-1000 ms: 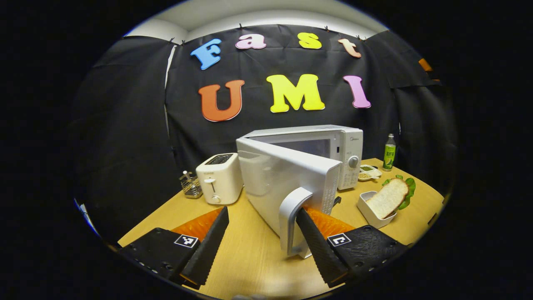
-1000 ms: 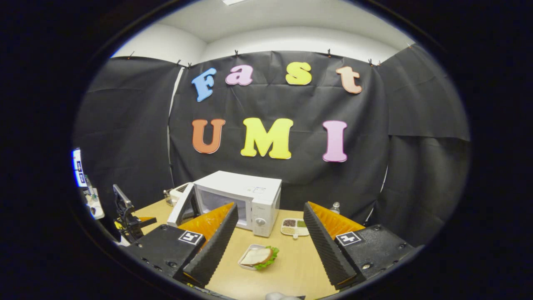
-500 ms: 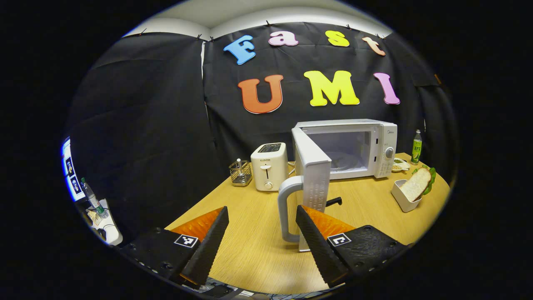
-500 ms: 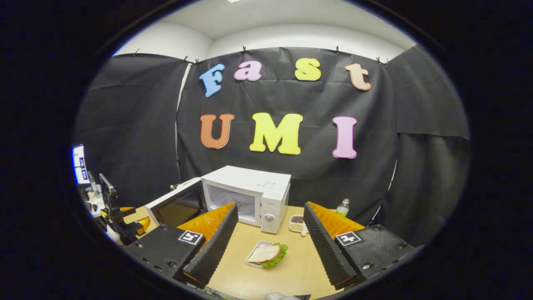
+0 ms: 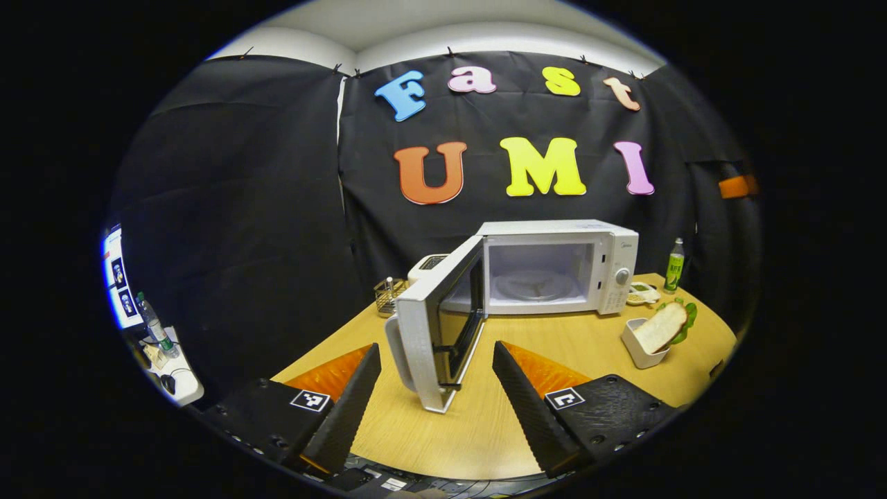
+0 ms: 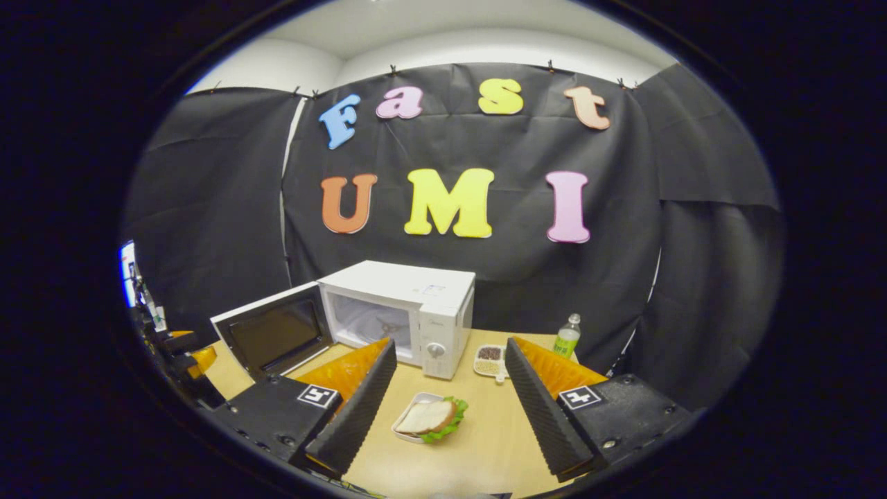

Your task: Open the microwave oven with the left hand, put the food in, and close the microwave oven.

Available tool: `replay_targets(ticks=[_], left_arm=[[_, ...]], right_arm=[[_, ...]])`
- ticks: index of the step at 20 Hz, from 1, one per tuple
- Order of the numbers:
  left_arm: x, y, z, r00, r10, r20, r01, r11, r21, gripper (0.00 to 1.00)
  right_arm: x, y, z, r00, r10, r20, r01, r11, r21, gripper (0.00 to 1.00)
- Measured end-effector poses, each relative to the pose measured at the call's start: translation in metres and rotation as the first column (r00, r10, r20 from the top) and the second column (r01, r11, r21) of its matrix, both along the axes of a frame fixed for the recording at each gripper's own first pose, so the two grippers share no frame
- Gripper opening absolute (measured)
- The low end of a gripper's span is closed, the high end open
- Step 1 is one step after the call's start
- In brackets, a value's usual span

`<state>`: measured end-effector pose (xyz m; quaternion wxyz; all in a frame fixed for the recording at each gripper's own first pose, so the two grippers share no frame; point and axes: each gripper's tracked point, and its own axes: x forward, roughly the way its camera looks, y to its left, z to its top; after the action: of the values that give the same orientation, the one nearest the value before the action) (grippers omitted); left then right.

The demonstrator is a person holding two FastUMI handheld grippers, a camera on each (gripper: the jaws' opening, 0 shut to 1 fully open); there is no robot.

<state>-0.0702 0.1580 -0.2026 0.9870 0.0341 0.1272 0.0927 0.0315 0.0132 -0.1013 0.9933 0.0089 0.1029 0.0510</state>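
The white microwave oven [image 5: 554, 267] sits at the back of the wooden bench [image 5: 575, 346], and its door [image 5: 440, 322] swings wide open toward 7 o'clock. The left gripper [image 5: 436, 388] is spread apart and holds nothing, with the door edge between its fingers. The right gripper [image 6: 450, 409] is spread apart too, above the sandwich [image 6: 429, 418] in its white tray [image 6: 405, 433]. A toaster [image 5: 429, 263] and a wire basket [image 5: 387, 294] sit left of the oven. A green bottle [image 5: 672, 265] and a snack dish [image 5: 641, 294] sit at its right. The writing on the oven is too small to read.
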Motion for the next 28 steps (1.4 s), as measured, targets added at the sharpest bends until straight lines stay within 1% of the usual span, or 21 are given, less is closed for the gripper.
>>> replay_targets(ticks=[1,2,5,6,7,9,10,12,13,15,18,19,20,21,22,23,24,25,26,27,28], left_arm=[[0.001,-0.008,0.006,1.000,-0.008,0.008,0.008,1.000,0.002,0.96],[0.001,-0.018,0.012,1.000,-0.023,0.015,0.023,1.000,-0.003,0.97],[0.004,-0.045,0.029,0.998,-0.054,0.028,0.054,0.999,-0.001,0.97],[0.004,-0.054,0.035,0.998,-0.059,0.032,0.059,0.998,0.003,0.96],[0.005,-0.061,0.040,0.998,-0.061,0.033,0.061,0.998,0.007,0.97],[0.007,-0.077,0.046,0.998,-0.060,0.031,0.060,0.998,0.004,0.97],[0.007,-0.084,0.052,0.998,-0.055,0.033,0.055,0.998,0.002,0.96],[0.007,-0.097,0.059,0.999,-0.040,0.029,0.040,0.999,0.010,0.96],[0.007,-0.102,0.062,0.999,-0.029,0.030,0.029,0.999,0.021,0.97],[0.006,-0.114,0.069,1.000,-0.006,0.025,0.005,0.999,0.031,0.96],[0.004,-0.130,0.077,0.999,0.027,0.023,-0.028,0.999,0.028,0.96],[0.003,-0.135,0.079,0.999,0.037,0.024,-0.038,0.999,0.030,0.96],[0.002,-0.140,0.080,0.999,0.043,0.022,-0.043,0.999,0.031,0.97],[0.003,-0.144,0.082,0.999,0.047,0.021,-0.048,0.998,0.034,0.97],[0.004,-0.146,0.083,0.998,0.052,0.019,-0.052,0.998,0.040,0.96],[0.004,-0.147,0.084,0.998,0.053,0.018,-0.054,0.997,0.046,0.96],[0.004,-0.149,0.084,0.998,0.054,0.017,-0.055,0.997,0.050,0.96],[0.006,-0.151,0.084,0.998,0.053,0.015,-0.054,0.997,0.050,0.96],[0.007,-0.151,0.084,0.999,0.051,0.014,-0.052,0.998,0.048,0.96],[0.009,-0.150,0.083,0.999,0.049,0.014,-0.050,0.998,0.045,0.96],[0.010,-0.150,0.081,0.999,0.048,0.011,-0.048,0.998,0.042,0.96]], right_arm=[[0.005,-0.006,-0.013,1.000,-0.001,-0.023,0.001,1.000,0.009,0.96],[0.011,-0.010,-0.027,0.999,-0.004,-0.052,0.005,1.000,0.024,1.00],[0.028,-0.018,-0.074,0.990,0.004,-0.139,0.004,0.998,0.062,0.99],[0.034,-0.017,-0.091,0.987,0.024,-0.157,-0.014,0.998,0.068,0.90],[0.039,-0.018,-0.108,0.980,0.038,-0.196,-0.024,0.997,0.075,0.97],[0.049,-0.015,-0.142,0.959,0.087,-0.271,-0.053,0.990,0.131,0.94],[0.053,-0.014,-0.156,0.945,0.113,-0.307,-0.061,0.983,0.173,0.82],[0.064,-0.005,-0.177,0.915,0.173,-0.365,-0.072,0.959,0.275,0.82],[0.070,0.000,-0.184,0.899,0.209,-0.385,-0.084,0.944,0.318,0.92],[0.079,0.008,-0.200,0.865,0.272,-0.423,-0.107,0.921,0.374,0.92],[0.086,0.015,-0.223,0.807,0.344,-0.480,-0.123,0.893,0.433,0.90],[0.089,0.015,-0.227,0.788,0.360,-0.499,-0.118,0.885,0.451,0.80],[0.089,0.018,-0.230,0.768,0.380,-0.516,-0.113,0.873,0.475,0.88],[0.091,0.019,-0.233,0.747,0.394,-0.535,-0.099,0.862,0.497,0.75],[0.091,0.021,-0.239,0.722,0.415,-0.553,-0.090,0.849,0.520,0.82],[0.090,0.025,-0.242,0.694,0.439,-0.571,-0.073,0.831,0.551,0.80],[0.087,0.030,-0.244,0.666,0.465,-0.584,-0.058,0.812,0.581,0.65],[0.087,0.032,-0.244,0.649,0.479,-0.592,-0.037,0.797,0.603,0.63],[0.085,0.030,-0.245,0.637,0.480,-0.603,-0.017,0.791,0.612,0.58],[0.086,0.029,-0.243,0.629,0.486,-0.606,-0.003,0.782,0.624,0.55],[0.084,0.031,-0.242,0.621,0.497,-0.605,0.009,0.768,0.640,0.50]])
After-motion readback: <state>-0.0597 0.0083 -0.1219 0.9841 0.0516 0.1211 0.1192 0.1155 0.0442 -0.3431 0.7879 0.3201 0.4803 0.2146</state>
